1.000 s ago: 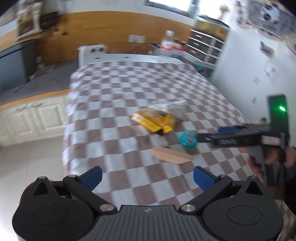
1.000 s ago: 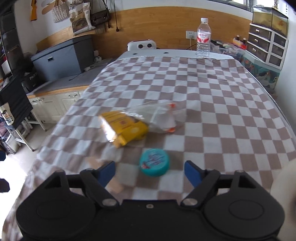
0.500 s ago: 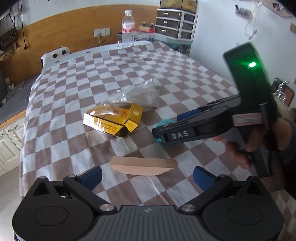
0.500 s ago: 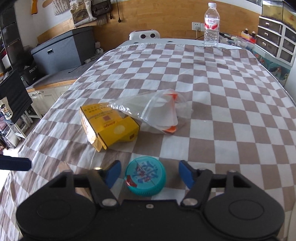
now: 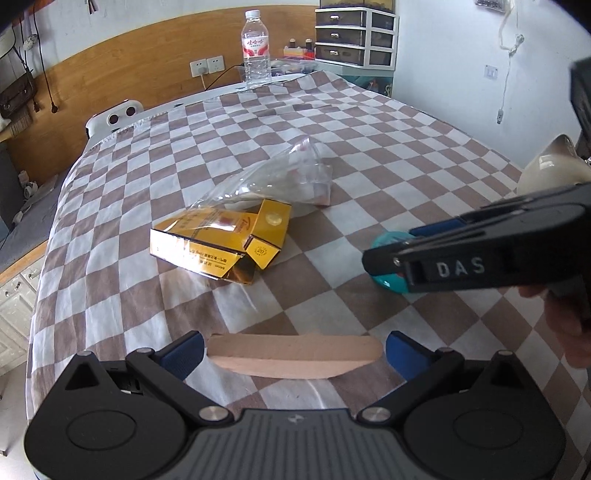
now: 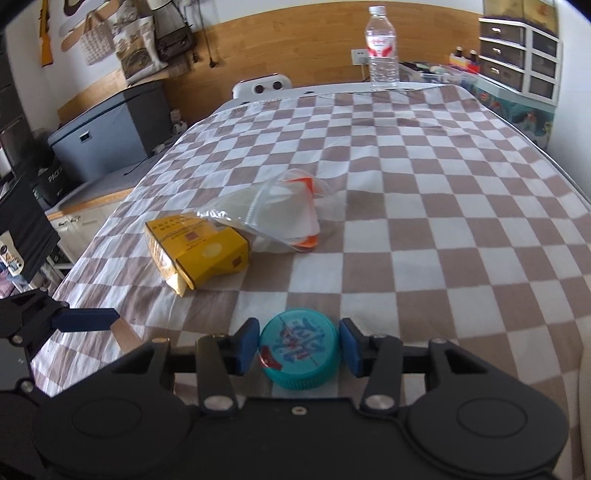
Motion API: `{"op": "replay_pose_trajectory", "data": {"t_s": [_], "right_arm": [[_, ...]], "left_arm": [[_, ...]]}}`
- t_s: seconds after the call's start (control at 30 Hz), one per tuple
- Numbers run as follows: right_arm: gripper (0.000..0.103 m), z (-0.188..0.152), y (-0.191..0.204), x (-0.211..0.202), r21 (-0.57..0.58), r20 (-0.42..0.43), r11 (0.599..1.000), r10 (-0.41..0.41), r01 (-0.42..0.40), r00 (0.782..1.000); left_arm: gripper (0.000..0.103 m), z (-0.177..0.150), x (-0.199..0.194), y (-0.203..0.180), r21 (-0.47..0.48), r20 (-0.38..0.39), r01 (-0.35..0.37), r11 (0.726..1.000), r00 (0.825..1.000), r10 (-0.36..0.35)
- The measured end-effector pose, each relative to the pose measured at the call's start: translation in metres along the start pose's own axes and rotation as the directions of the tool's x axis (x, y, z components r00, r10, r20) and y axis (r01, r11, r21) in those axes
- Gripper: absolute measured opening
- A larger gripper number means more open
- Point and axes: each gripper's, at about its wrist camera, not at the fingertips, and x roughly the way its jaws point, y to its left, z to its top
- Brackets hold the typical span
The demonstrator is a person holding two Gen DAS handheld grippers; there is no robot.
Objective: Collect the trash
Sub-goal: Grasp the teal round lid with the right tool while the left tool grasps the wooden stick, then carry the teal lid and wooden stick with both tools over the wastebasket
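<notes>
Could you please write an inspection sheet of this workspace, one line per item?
Surface: checkered cloth, wrinkled, over a table.
Job's things: teal lid; yellow carton, one end open; clear plastic bag lying partly on the carton; tan flat piece.
Clutter: water bottle upright at the far edge.
Grippers: right gripper closing around the lid, narrow gaps remain; left gripper open, straddling the tan piece.
Cables: one plugged into the wall socket.
Surroundings: drawer unit, wooden wall panel, grey box.
</notes>
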Motion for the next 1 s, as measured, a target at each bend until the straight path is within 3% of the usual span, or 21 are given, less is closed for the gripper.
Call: {"op": "replay_pose_trajectory", "data": {"t_s": [0.07,0.2,0.63,1.0], "right_arm": [[0.048,-0.002,0.000,-0.002,0.004,-0.001,1.000,-0.002,0.002,1.000],[0.048,-0.005,0.001,-0.008,0.002,-0.001,1.000,-0.007,0.007,1.000],[0.048,-0.019,0.008,-0.043,0.006,-0.004,0.999,-0.037,0.037,0.999],[0.048,-0.034,0.030,-0.085,-0.025,0.018,0.999,-0.043,0.044,0.999]], "left_arm": [[0.103,0.001,0.000,0.001,-0.014,0.005,-0.004,1.000,1.000,0.004],[0.093,0.002,-0.003,0.004,-0.023,0.017,0.008,1.000,1.000,-0.007],[0.093,-0.009,-0.030,0.012,-0.089,-0.004,0.036,0.995,0.999,-0.037],[0.093,-0.018,-0.085,0.023,-0.162,0.049,0.010,0.987,0.999,-0.002]]}}
